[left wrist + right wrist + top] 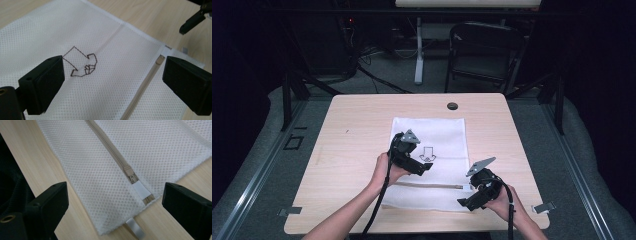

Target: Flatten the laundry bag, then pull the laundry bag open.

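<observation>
White mesh laundry bag (430, 165) lying flat at the middle of a pale wooden tabletop (347, 150), nearer the near edge than the far one. Bare wood borders the bag on all sides, widest to the left and right; the bag's near hem stops just short of the tabletop's near edge. A small dark round grommet (452, 106) sits in the wood near the far edge, well apart from the bag.

The left tongs (428, 168) hover over the middle of the bag, held in the left hand (384, 170), whose forearm enters from the near edge and slants toward the far right. In the left gripper view the jaws are spread wide over the fabric with nothing between them, on either side of a stitched arrow emblem (81, 63). The right tongs (463, 202) sit at the bag's near right corner, held low in the right hand (502, 197) and pointing left. In the right gripper view their jaws are likewise spread and empty, with the zipper's end between them.

The bag is a rectangular pouch of fine, evenly perforated mesh. A beige zipper (110, 147) runs parallel to the near hem; its small metal slider (132, 179) rests at the right end, against a white fabric tab (141, 190). A grey ribbon loop (135, 228) projects from the corner onto the wood.
</observation>
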A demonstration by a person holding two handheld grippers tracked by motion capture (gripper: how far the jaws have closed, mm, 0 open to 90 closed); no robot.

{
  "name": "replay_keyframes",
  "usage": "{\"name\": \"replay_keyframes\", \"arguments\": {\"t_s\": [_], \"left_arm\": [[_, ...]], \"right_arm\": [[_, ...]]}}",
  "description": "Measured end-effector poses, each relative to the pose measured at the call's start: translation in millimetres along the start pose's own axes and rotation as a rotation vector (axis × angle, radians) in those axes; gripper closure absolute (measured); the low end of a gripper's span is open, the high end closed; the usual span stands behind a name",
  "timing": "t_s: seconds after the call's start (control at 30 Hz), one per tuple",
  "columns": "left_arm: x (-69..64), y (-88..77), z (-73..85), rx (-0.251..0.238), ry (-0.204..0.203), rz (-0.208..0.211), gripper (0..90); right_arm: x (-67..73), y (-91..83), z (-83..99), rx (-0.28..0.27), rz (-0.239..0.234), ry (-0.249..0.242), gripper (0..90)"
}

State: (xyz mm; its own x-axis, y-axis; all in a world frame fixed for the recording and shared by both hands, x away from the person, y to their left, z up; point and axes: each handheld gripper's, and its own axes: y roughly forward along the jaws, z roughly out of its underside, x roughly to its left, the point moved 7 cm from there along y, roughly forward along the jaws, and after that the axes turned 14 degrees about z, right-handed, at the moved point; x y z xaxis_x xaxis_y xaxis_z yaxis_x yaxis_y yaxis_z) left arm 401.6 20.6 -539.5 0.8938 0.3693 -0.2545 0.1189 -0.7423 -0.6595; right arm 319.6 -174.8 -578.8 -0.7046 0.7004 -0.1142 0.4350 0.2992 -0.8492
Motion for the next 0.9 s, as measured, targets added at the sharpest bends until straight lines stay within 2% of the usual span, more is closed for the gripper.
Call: {"name": "replay_keyframes", "arguments": {"t_s": [0.1, 0.17, 0.2, 0.33, 0.47, 0.53, 0.6, 0.67, 0.7, 0.73, 0.77, 0.8, 0.9], "left_arm": [[-2.5, 4.3, 3.0, 0.016, 0.0, 0.006, 2.8], [-3.3, 6.9, 4.6, 0.026, 0.007, 0.007, 2.5], [-4.8, 8.1, 5.3, 0.022, -0.003, 0.01, 2.2], [-9.0, 11.5, 7.2, 0.031, 0.019, 0.019, 1.4], [-9.7, 18.6, 10.9, 0.039, 0.015, 0.013, 1.0], [-10.1, 22.6, 12.6, 0.046, 0.01, 0.023, 1.0], [-10.8, 25.7, 13.3, 0.049, 0.014, 0.025, 1.1], [-11.7, 30.5, 14.4, 0.065, 0.013, 0.034, 0.4], [-12.7, 33.0, 14.7, 0.067, 0.009, 0.043, 0.4], [-13.6, 35.9, 15.0, 0.071, 0.009, 0.054, 0.4], [-14.1, 38.2, 15.2, 0.08, 0.014, 0.037, 0.4], [-16.0, 40.9, 15.0, 0.081, 0.019, 0.06, 0.4], [-19.4, 47.7, 14.5, 0.086, 0.043, 0.065, 1.7]], "right_arm": [[-6.3, -0.8, 2.5, -0.004, 0.016, 0.003, 9.3], [-10.8, -0.8, 5.1, 0.02, 0.033, 0.005, 13.1], [-11.3, 0.0, 5.8, 0.019, 0.025, 0.014, 14.5], [-15.5, 1.4, 7.1, 0.032, 0.057, 0.012, 16.7], [-17.2, 4.0, 5.8, 0.031, 0.065, 0.03, 18.1], [-19.8, 4.5, 7.1, 0.042, 0.073, 0.035, 20.5], [-21.3, 6.2, 7.6, 0.036, 0.071, 0.064, 26.8], [-24.9, 7.8, 8.1, 0.035, 0.096, 0.066, 42.5], [-25.9, 8.4, 8.8, 0.042, 0.097, 0.052, 45.2], [-26.2, 8.7, 9.4, 0.048, 0.101, 0.05, 51.6], [-26.4, 9.4, 9.5, 0.044, 0.098, 0.054, 56.5], [-28.2, 9.8, 9.7, 0.043, 0.11, 0.058, 62.1], [-30.6, 11.0, 8.1, 0.02, 0.105, 0.08, 75.6]]}}
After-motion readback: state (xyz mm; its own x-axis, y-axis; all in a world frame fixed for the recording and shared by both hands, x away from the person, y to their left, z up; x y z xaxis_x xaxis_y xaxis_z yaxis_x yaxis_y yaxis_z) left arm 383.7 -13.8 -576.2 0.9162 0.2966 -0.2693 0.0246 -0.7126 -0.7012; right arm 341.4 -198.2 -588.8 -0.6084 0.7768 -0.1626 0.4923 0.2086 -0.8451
